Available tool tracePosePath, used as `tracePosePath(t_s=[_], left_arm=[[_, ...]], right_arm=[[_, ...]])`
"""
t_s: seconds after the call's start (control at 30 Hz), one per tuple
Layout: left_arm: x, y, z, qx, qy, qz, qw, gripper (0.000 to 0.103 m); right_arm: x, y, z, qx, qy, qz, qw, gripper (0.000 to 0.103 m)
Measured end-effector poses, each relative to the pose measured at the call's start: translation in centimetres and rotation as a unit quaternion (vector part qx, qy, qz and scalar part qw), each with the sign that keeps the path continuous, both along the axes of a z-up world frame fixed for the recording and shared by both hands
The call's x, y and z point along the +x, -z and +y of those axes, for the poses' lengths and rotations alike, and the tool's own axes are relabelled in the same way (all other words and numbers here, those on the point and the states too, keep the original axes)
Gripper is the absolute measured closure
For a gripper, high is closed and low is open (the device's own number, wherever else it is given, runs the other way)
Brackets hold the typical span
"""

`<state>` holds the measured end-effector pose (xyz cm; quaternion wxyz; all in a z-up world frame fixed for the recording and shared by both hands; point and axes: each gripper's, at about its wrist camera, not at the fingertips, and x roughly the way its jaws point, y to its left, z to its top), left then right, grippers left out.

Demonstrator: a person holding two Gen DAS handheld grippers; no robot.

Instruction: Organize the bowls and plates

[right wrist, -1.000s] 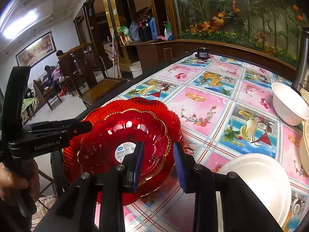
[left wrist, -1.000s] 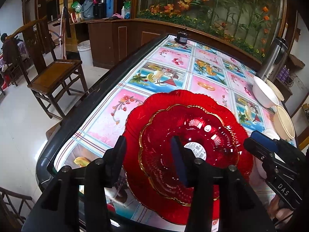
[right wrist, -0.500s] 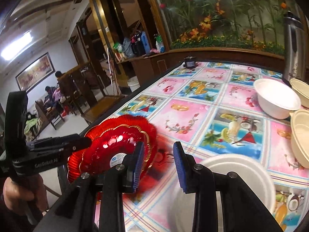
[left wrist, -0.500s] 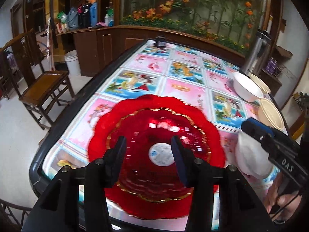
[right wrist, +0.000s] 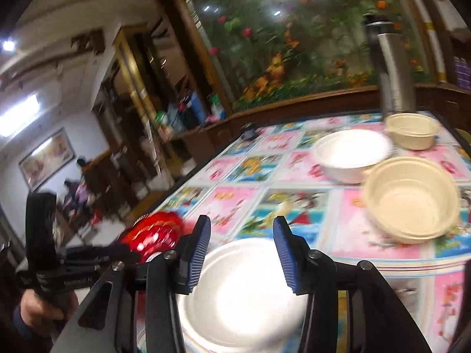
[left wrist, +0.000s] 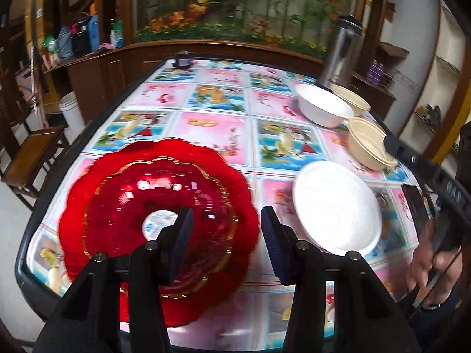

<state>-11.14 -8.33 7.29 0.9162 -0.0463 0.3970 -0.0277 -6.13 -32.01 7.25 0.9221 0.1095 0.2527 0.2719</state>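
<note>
Left wrist view, lower left of the frame: the scalloped red glass plates with gold rims, a smaller one nested in a larger, lie flat on the fruit-patterned pink and blue tablecloth near the table's near-left corner. Lower centre: the left gripper hovers above the cloth with its blue-padded fingers spread apart, holding nothing; its left pad overlaps the red plates' right portion in the frame. Whether it touches them cannot be told. Centre right: the round white foam plate lies flat, just beside the red plates and apart from them. Upper right: the white foam bowl, with a cream plastic bowl behind it and a second cream plastic bowl nearer, stand upright. A tall steel thermos flask stands behind them.

Right wrist view, lower left: the left gripper's black handle appears, with the red plates behind it. Lower centre: the right gripper hangs over the white foam plate, fingers spread, gripping nothing. Right: the nearer cream bowl, white bowl and farther cream bowl.
</note>
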Motion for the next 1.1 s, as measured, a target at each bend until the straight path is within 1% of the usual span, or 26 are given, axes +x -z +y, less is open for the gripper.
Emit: tracePosePath(t_s=[0.03,0.1,0.2,0.23,0.27,0.3,0.33,0.37,0.4,0.43,0.5,0.53,0.6,0.67,0.7,0.77,0.83,0.97,1.03,1.07,1.1], left_arm=[[-0.1,0.1,-0.3,-0.005,0.004,0.001,1.0000,0.057],[0.0,0.4,-1.0,-0.013,0.016,0.009,0.9997,0.057],[0.2,0.7,-2.4,-0.027,0.043,0.017,0.9986,0.057],[0.2,0.7,-2.8,-0.032,0.051,0.019,0.9980,0.057],[0.3,0.8,-3.2,-0.035,0.057,0.021,0.9976,0.057],[0.5,0.9,-3.5,-0.039,0.061,0.025,0.9971,0.057],[0.6,1.0,-3.7,-0.043,0.062,0.028,0.9968,0.057],[0.8,1.1,-3.9,-0.051,0.063,0.033,0.9961,0.057],[0.9,1.2,-3.9,-0.058,0.063,0.037,0.9957,0.057],[1.1,1.4,-4.0,-0.068,0.063,0.042,0.9948,0.057],[1.2,1.3,-4.3,-0.080,0.067,0.045,0.9935,0.060],[1.1,1.1,-4.6,-0.079,0.070,0.041,0.9936,0.061],[1.1,0.5,-5.3,-0.072,0.079,0.032,0.9938,0.062],[1.8,0.3,-5.6,-0.071,0.084,0.035,0.9933,0.063],[2.5,0.4,-5.7,-0.074,0.081,0.042,0.9930,0.066],[3.4,0.8,-5.8,-0.079,0.084,0.052,0.9920,0.068],[4.6,1.3,-6.1,-0.074,0.078,0.066,0.9920,0.068],[5.6,2.0,-6.4,-0.061,0.069,0.075,0.9929,0.068],[6.1,2.5,-6.5,-0.045,0.060,0.086,0.9935,0.068],[6.2,2.8,-6.5,-0.044,0.056,0.090,0.9934,0.068],[6.2,3.0,-6.4,-0.054,0.059,0.092,0.9925,0.068]], right_arm=[[0.0,-0.1,-1.0,0.001,0.017,-0.003,1.000,0.054],[0.0,-0.2,-2.7,0.001,0.036,0.000,0.999,0.054],[0.2,0.3,-4.6,-0.016,0.057,0.028,0.998,0.054],[0.2,0.5,-5.1,-0.012,0.057,0.038,0.998,0.054],[0.2,0.9,-5.7,-0.005,0.053,0.056,0.997,0.057],[0.1,1.2,-6.2,0.000,0.051,0.070,0.996,0.058],[0.1,1.6,-6.6,0.006,0.047,0.083,0.995,0.062],[0.1,1.9,-6.7,0.011,0.038,0.097,0.994,0.068],[0.1,2.2,-6.6,0.017,0.030,0.107,0.994,0.070],[0.1,2.6,-6.6,0.028,0.018,0.122,0.992,0.071],[0.3,3.3,-6.4,0.034,0.006,0.143,0.989,0.074],[0.2,3.5,-6.1,0.034,0.000,0.150,0.988,0.076],[0.2,3.9,-5.7,0.032,-0.002,0.154,0.988,0.076],[0.3,4.0,-5.3,0.033,-0.004,0.159,0.987,0.076],[0.4,4.1,-5.1,0.032,-0.004,0.159,0.987,0.075],[0.5,4.4,-4.7,0.028,-0.006,0.167,0.986,0.075],[0.6,4.6,-4.2,0.024,-0.014,0.173,0.985,0.075],[0.4,4.8,-3.6,0.018,-0.021,0.177,0.984,0.075],[0.5,4.9,-3.3,0.015,-0.025,0.180,0.983,0.075],[0.5,5.0,-3.0,0.013,-0.028,0.182,0.983,0.075],[0.5,5.0,-2.9,0.012,-0.027,0.183,0.983,0.075]])
